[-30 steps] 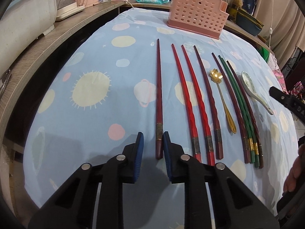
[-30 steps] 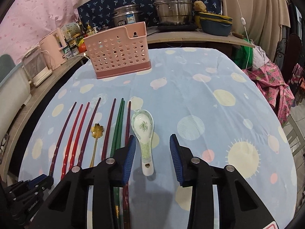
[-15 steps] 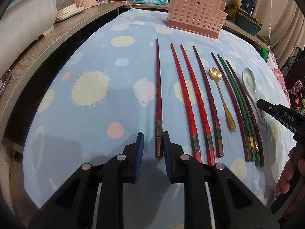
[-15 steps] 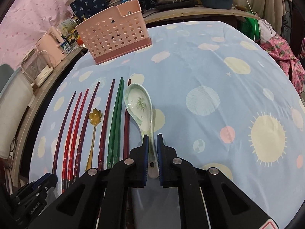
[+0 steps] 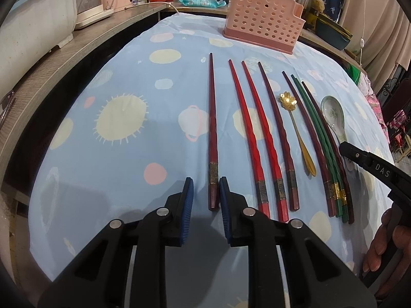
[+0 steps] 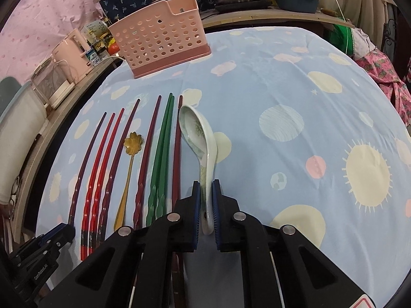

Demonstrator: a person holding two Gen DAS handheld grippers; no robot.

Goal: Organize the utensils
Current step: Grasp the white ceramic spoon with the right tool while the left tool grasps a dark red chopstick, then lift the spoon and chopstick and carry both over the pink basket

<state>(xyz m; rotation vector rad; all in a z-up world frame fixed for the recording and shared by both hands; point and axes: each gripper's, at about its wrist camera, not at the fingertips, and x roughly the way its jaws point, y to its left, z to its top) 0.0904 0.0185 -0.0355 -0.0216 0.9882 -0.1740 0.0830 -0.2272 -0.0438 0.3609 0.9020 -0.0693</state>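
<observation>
Left wrist view: your left gripper (image 5: 206,197) stands narrowly parted astride the dark red chopstick (image 5: 212,138) butt, not clamped; pink caddy (image 5: 262,29) at one o'clock. Right wrist view: your right gripper (image 6: 205,206) pinches the ceramic spoon (image 6: 203,154) handle, bowl tilted; caddy (image 6: 160,46) at eleven o'clock; next, I judge, lift and carry it there.

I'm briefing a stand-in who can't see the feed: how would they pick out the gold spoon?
On the blue spotted tablecloth, in front of the pink perforated holder, utensils lie in a row. The gold spoon lies mid-row between dark red chopsticks. It alone is metallic gold, shorter than the chopsticks, with a flower-shaped bowl.
</observation>
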